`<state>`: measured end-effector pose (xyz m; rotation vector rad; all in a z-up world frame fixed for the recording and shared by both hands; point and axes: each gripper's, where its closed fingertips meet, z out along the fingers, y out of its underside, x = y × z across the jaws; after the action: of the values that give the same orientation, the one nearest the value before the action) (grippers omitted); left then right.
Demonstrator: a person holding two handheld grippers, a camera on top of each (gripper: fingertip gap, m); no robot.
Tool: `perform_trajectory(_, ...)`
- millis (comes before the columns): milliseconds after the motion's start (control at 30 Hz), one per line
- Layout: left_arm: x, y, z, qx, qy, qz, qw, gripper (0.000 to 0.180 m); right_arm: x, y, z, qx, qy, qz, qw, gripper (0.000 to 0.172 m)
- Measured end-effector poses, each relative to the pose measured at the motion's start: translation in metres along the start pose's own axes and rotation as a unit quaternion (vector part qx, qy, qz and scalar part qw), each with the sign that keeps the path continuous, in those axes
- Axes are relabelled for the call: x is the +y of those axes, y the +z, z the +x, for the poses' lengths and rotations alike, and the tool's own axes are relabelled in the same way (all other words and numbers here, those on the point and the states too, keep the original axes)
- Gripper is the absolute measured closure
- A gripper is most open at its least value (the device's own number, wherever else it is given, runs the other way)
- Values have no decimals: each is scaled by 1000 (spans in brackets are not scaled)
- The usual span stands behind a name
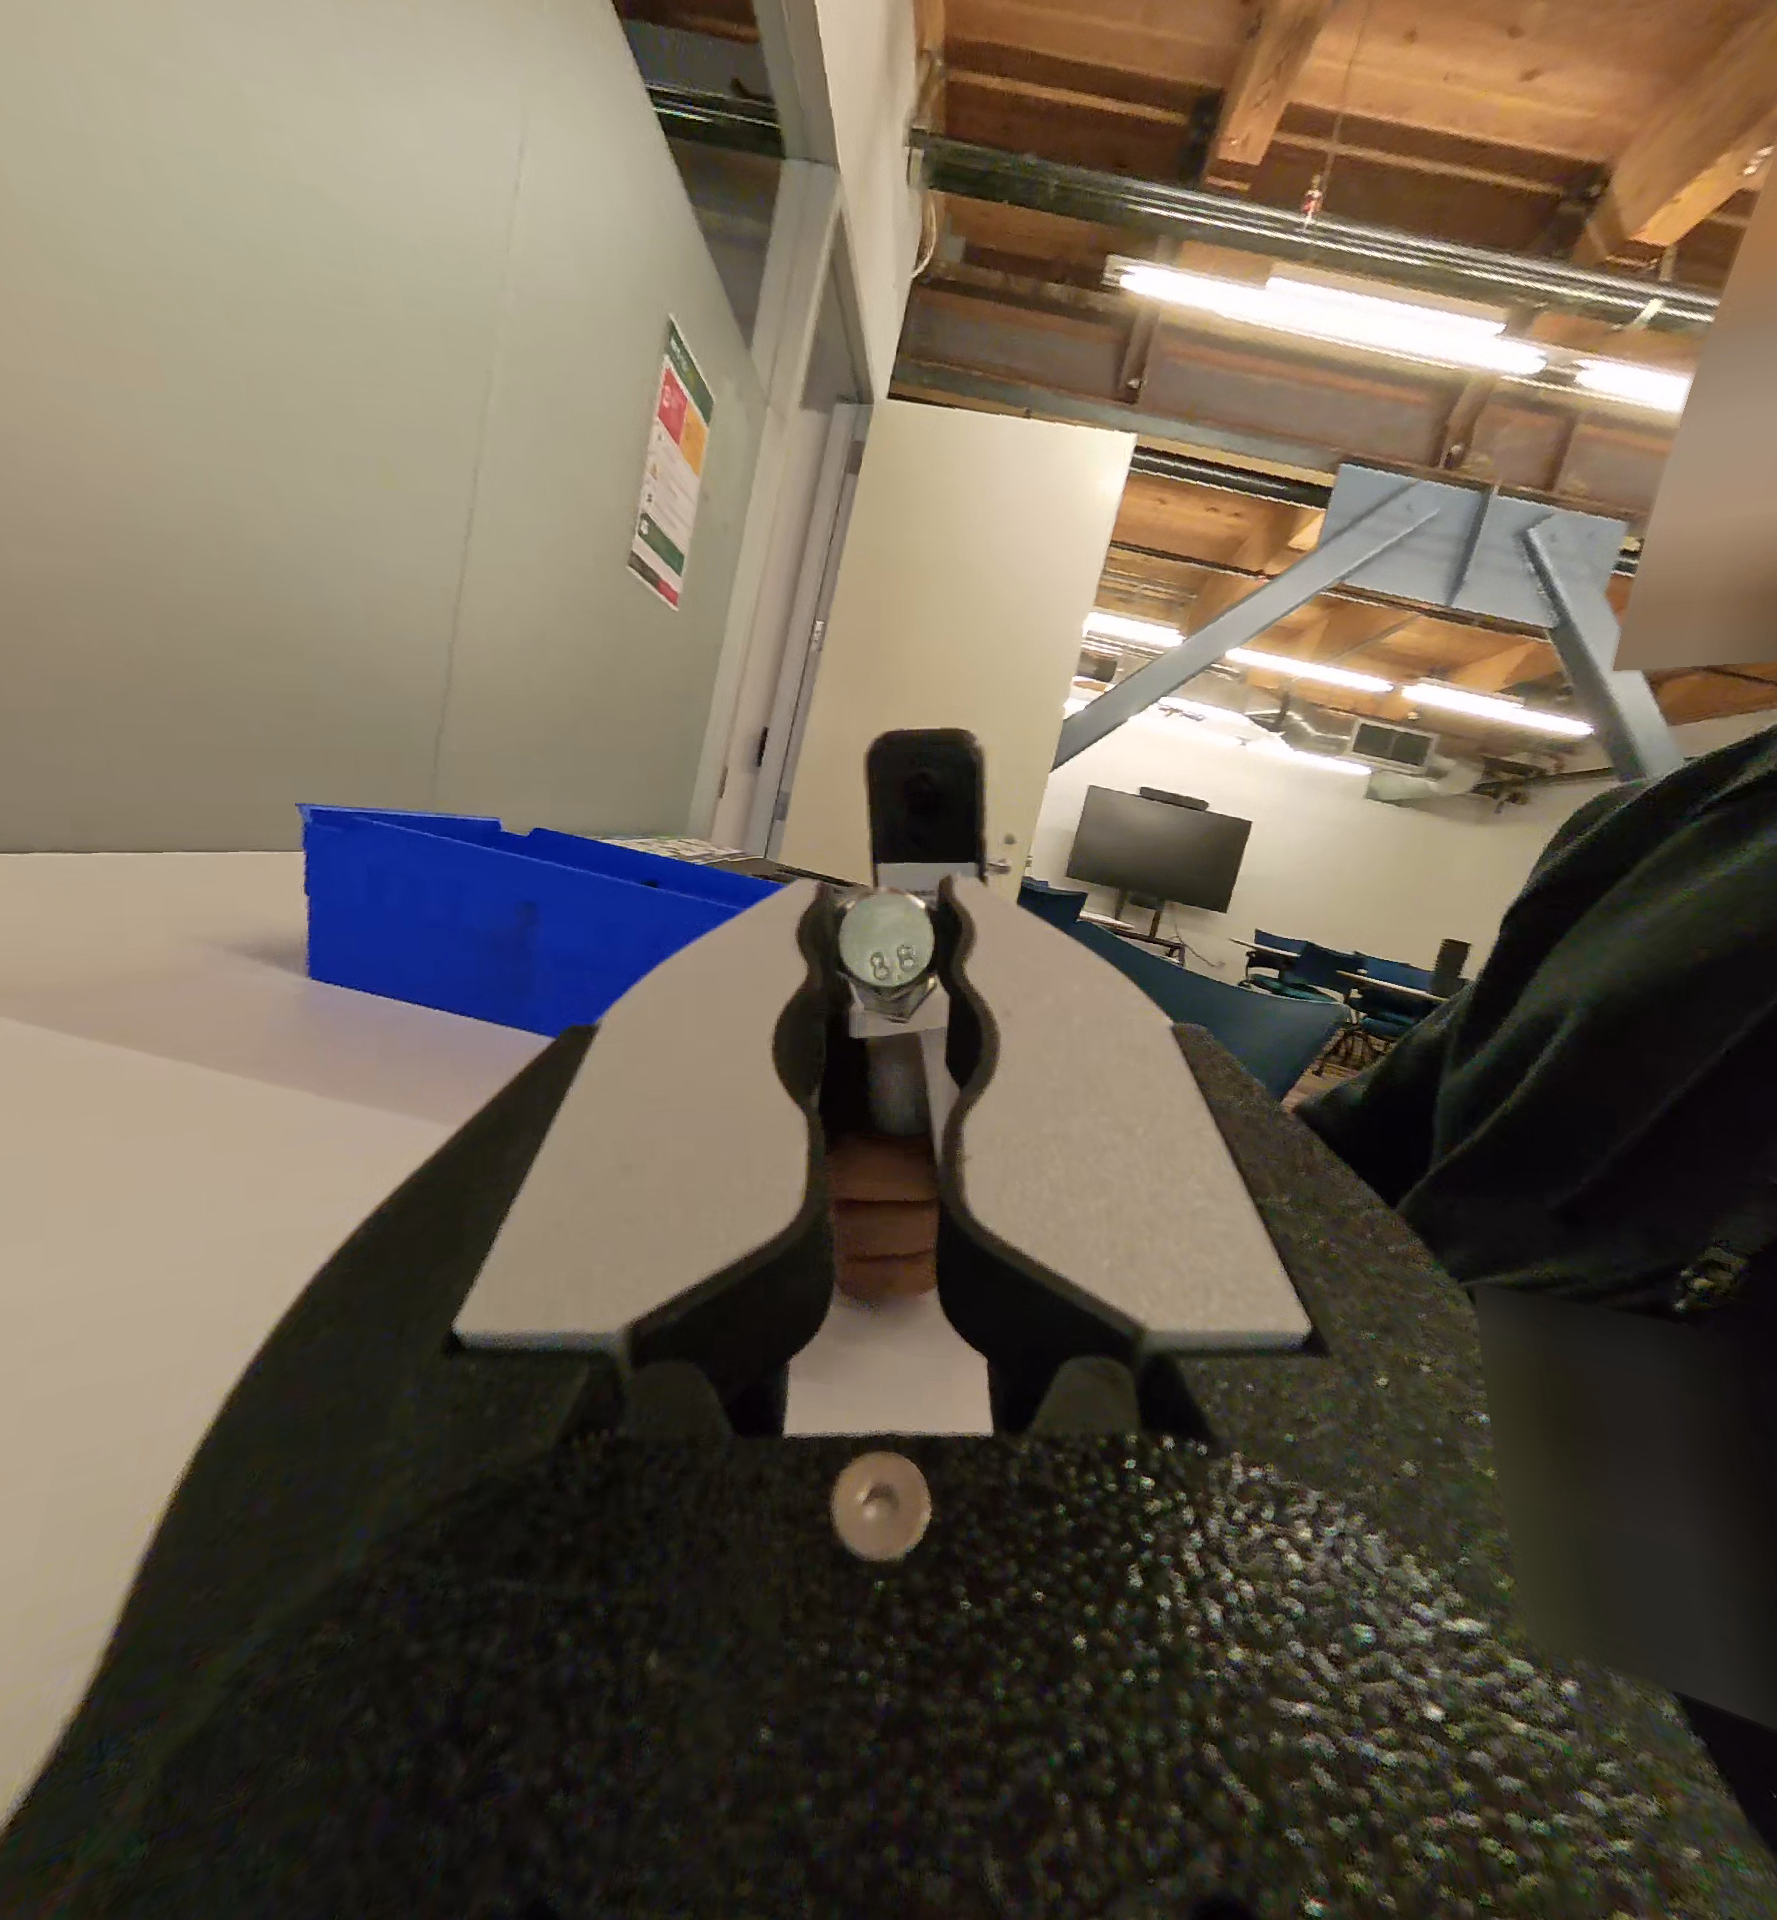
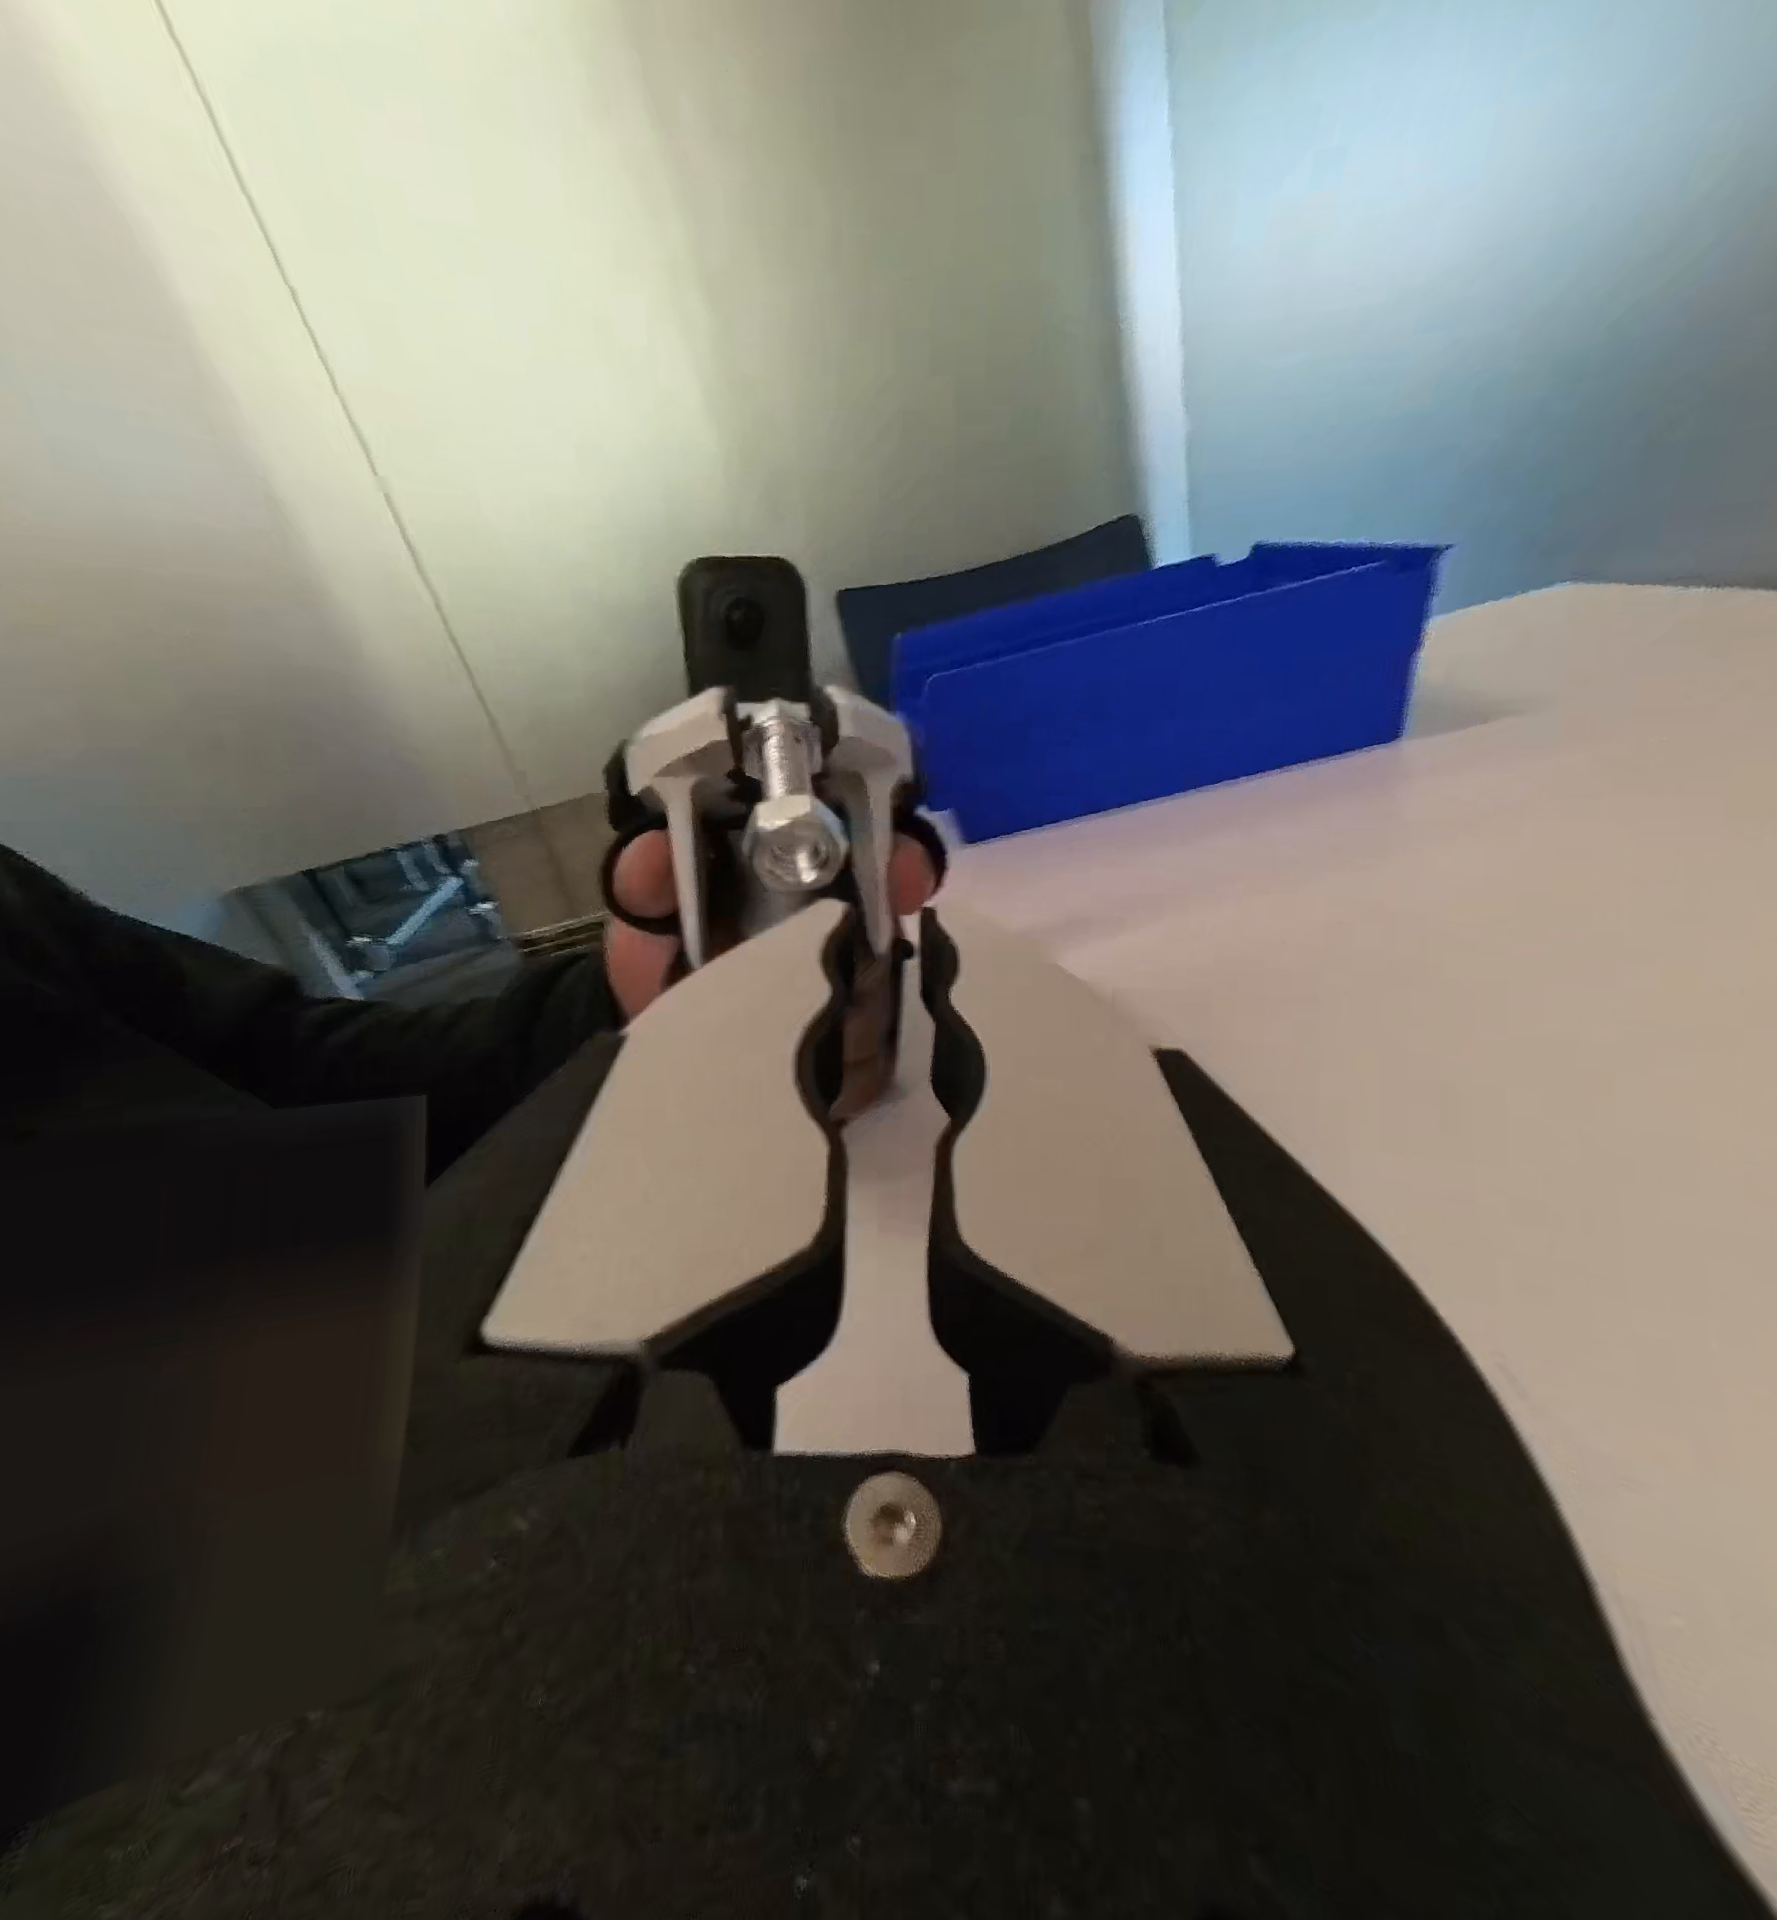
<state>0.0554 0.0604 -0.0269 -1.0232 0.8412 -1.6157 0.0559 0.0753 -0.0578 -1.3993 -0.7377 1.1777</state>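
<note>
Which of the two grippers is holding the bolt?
The left gripper. Its fingers are shut on the silver bolt with a nut on its thread; the right gripper stands open, holding nothing.

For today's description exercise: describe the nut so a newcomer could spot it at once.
Start at the white table, with the blue bin behind. Before it, the left gripper holds a silver hex bolt. The hex nut sits on its threaded end, nearest the right gripper.

Your two wrist cameras face each other closely above the white tabletop (image 2: 1486, 935); both catch the blue plastic bin (image 1: 468, 914).
</note>
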Motion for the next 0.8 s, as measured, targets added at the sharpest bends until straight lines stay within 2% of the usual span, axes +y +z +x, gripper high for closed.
perform_trajectory(100,2,2,-1,0,-1,-5,1000,163,1,2,-10,-43,35,-4,998,140)
perform_trajectory(167,2,3,-1,0,-2,-5,1000,163,0,3,-14,-54,40,-1,998,133)
perform_trajectory(333,5,4,0,1,3,-12,1000,163,-1,6,-15,-58,64,6,996,137)
perform_trajectory(400,6,5,0,-1,4,-17,1000,163,1,8,-13,-51,56,0,997,148)
perform_trajectory(433,6,5,-1,-5,2,-15,1000,163,3,8,-14,-49,44,-7,998,155)
perform_trajectory(500,6,4,-4,-10,-10,-16,1000,163,3,9,-11,-17,-21,-17,1000,155)
perform_trajectory(567,8,7,-9,-23,-47,-25,998,163,1,6,-4,36,-148,-31,988,155)
perform_trajectory(600,10,8,-11,-28,-76,-32,996,163,0,3,-1,66,-239,-43,968,155)
perform_trajectory(633,13,10,-13,-32,-109,-38,993,163,0,0,2,98,-346,-58,931,155)
perform_trajectory(667,16,11,-14,-34,-137,-41,989,163,-1,-3,4,130,-460,-72,876,155)
perform_trajectory(733,20,14,-16,-38,-171,-43,984,163,-2,-7,6,180,-639,-95,742,155)
perform_trajectory(767,22,14,-17,-47,-173,-46,983,163,-1,-9,9,196,-675,-106,703,155)
perform_trajectory(800,22,15,-18,-50,-167,-46,984,163,-2,-10,11,207,-674,-108,701,154)
